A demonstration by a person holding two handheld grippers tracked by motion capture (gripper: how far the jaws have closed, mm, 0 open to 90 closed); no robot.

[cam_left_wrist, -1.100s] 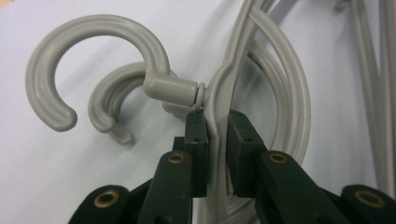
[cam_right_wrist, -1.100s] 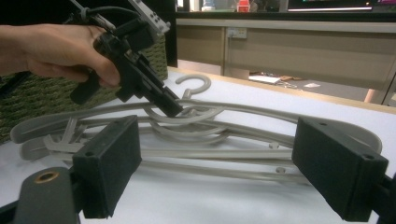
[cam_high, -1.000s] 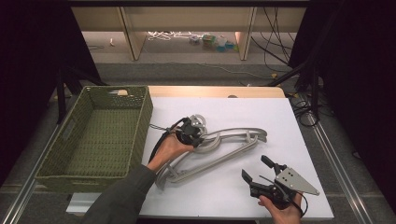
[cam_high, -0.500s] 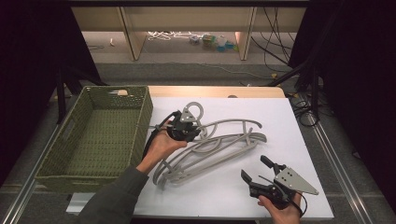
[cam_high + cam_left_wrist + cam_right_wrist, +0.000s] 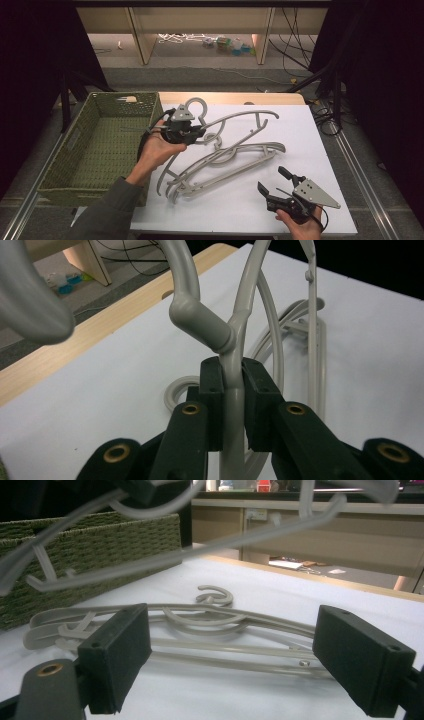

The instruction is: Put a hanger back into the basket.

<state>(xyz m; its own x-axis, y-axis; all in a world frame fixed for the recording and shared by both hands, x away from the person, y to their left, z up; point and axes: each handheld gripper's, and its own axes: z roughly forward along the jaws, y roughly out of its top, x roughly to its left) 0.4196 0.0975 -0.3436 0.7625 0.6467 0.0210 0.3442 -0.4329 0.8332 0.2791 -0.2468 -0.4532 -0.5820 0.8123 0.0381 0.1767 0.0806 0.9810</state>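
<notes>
- The lifted hanger hangs clear of the table, over the other hangers and beside the basket.
- The left gripper is clamped on its neck, just below the hook.
- To finish well, it should probably swing the hanger level over the basket rim before letting go.
- The right gripper waits with jaws apart.
- The white sheet tops a wooden table; shelving stands behind.

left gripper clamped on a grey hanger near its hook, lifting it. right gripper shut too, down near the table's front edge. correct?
Not quite: the right gripper is open, jaws wide apart, as the right gripper view shows. The left gripper is clamped on the grey hanger near its hook.
</notes>
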